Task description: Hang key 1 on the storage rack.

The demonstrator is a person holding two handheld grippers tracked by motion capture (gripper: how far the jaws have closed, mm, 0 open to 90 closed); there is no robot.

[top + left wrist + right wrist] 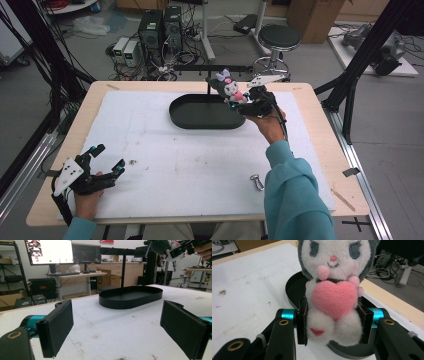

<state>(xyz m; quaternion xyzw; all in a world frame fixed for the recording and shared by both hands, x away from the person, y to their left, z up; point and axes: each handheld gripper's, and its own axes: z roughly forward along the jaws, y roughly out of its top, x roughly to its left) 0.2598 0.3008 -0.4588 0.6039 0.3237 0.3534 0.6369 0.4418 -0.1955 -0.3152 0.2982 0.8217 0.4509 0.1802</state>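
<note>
A plush toy [229,88] with a dark hood, white face and pink heart [334,298] hangs above the right end of a black oval tray [206,112]. My right gripper [243,102] is shut on the toy's body, its pads [302,323] pressing both sides of the toy. From the left gripper view the toy [162,246] shows at top right, held high over the tray [130,296]. My left gripper [107,160] rests open near the table's front left corner, its pads [58,326] wide apart with nothing between them.
A small metal piece [257,181] lies on the white mat [190,155] near the front right. A black T-shaped stand [209,75] rises behind the tray. A stool [279,37] and computers [160,27] stand on the floor beyond the table.
</note>
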